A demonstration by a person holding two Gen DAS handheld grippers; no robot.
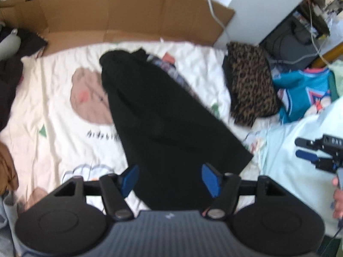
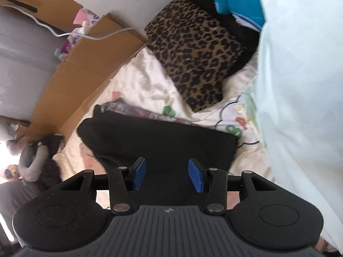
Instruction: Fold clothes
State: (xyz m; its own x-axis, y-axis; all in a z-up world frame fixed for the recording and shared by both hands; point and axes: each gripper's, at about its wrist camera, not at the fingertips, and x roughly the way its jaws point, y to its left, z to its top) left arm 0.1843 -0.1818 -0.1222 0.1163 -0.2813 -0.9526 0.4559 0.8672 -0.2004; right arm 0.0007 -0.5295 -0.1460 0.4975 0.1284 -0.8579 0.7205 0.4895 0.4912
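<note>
1. Left wrist view: left gripper (image 1: 170, 178) points down over a bed, fingers (image 1: 129, 178) spread wide, nothing between the blue pads.
2. Black garment (image 1: 163, 115) lies flat on the white printed bedsheet (image 1: 53, 111), long shape running from near the gripper up toward the far edge of the bed. A patterned cloth (image 1: 171, 70) peeks out from under its far right edge.
3. Leopard-print garment (image 1: 250, 83) folded at the right of the bed, apart from the black one. Teal jersey (image 1: 304, 92) just beside it, further right.
4. Flattened cardboard (image 1: 120, 15) stands along the far side of the bed. Pale green cloth (image 1: 300, 150) at the right; right gripper (image 1: 308, 150) shows in front of it, fingers apart and empty, a hand (image 1: 338, 197) behind it.
5. Right wrist view: right gripper (image 2: 167, 176) above the black garment (image 2: 158, 141), fingers (image 2: 139, 175) about half open, holding nothing.
6. Leopard-print garment (image 2: 193, 53) beyond, on the bedsheet (image 2: 139, 79), teal jersey (image 2: 235, 2) behind it at the top. Pale green cloth (image 2: 300, 85) fills the right side. Cardboard (image 2: 81, 68) on the left, a white cable (image 2: 90, 35) draped over it. A grey neck pillow (image 2: 32, 162) sits far left.
</note>
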